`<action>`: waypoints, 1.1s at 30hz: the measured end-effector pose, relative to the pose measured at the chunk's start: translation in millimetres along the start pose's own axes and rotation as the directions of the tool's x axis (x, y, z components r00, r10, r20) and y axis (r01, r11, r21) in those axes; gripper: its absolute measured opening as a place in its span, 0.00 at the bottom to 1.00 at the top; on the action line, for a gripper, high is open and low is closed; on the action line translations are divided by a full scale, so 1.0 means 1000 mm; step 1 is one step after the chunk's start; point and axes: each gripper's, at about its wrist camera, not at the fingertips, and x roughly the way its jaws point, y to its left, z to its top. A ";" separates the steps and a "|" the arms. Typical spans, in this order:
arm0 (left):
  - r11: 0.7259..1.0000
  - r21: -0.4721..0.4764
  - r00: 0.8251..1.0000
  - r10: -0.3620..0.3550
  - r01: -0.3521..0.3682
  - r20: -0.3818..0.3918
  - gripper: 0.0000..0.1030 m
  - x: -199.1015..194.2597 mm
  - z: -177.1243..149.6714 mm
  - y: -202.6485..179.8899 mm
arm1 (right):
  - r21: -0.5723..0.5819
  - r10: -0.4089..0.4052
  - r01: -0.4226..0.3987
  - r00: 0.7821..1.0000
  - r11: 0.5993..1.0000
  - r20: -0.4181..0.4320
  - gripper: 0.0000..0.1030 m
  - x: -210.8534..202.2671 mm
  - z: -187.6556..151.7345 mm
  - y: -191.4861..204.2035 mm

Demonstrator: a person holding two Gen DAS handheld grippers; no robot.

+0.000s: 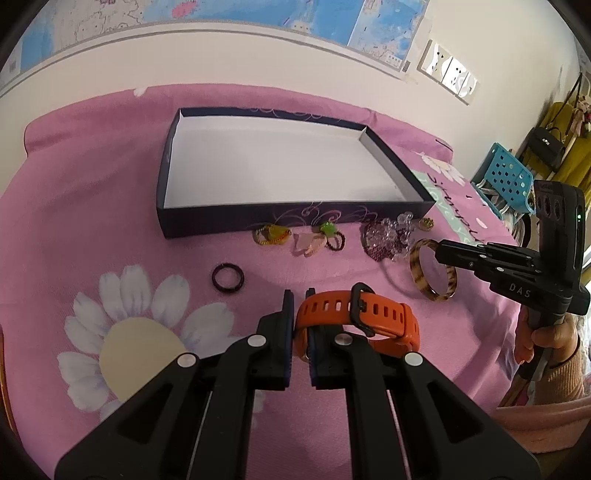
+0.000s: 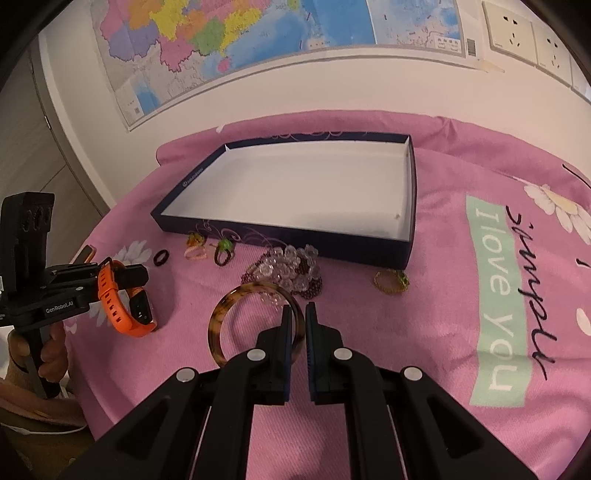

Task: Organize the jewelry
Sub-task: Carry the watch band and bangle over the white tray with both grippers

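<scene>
My left gripper is shut on the strap of an orange watch, which rests low over the pink cloth; it also shows in the right wrist view. My right gripper is shut on the rim of a tortoiseshell bangle, also seen in the left wrist view. An empty dark box with a white inside lies behind. Along its front lie a black ring, small bead rings, a clear and purple bead bracelet and a gold ring.
A pink flowered cloth covers the table. A wall with a map and sockets stands behind the box. A blue perforated stool stands off the table's right edge.
</scene>
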 end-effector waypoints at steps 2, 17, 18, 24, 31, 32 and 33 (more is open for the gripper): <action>1.000 0.003 1.000 0.002 -0.002 0.010 0.07 -0.003 0.004 0.000 | -0.003 0.003 -0.003 1.000 1.000 0.011 0.05 -0.002 0.004 0.000; 0.999 0.000 0.996 0.036 -0.036 0.082 0.07 -0.001 0.075 0.016 | -0.060 -0.028 0.033 0.995 0.998 0.091 0.05 0.005 0.073 -0.011; 0.999 -0.008 0.995 0.044 -0.044 0.085 0.07 0.001 0.081 0.018 | -0.066 -0.033 0.039 0.995 0.997 0.093 0.05 0.008 0.079 -0.013; 0.998 -0.031 0.995 0.059 -0.056 0.083 0.07 0.018 0.108 0.030 | -0.066 -0.045 0.050 0.996 0.997 0.079 0.05 0.030 0.106 -0.022; 0.997 -0.050 0.997 0.067 -0.065 0.046 0.07 0.050 0.132 0.036 | -0.047 -0.062 0.064 0.997 0.997 0.043 0.06 0.067 0.131 -0.036; 0.996 -0.055 0.997 0.069 -0.067 0.038 0.07 0.054 0.135 0.037 | -0.043 -0.066 0.067 0.997 0.997 0.036 0.06 0.073 0.135 -0.037; 0.996 -0.058 0.997 0.070 -0.068 0.031 0.07 0.059 0.138 0.039 | -0.038 -0.066 0.067 0.997 0.997 0.029 0.06 0.079 0.138 -0.039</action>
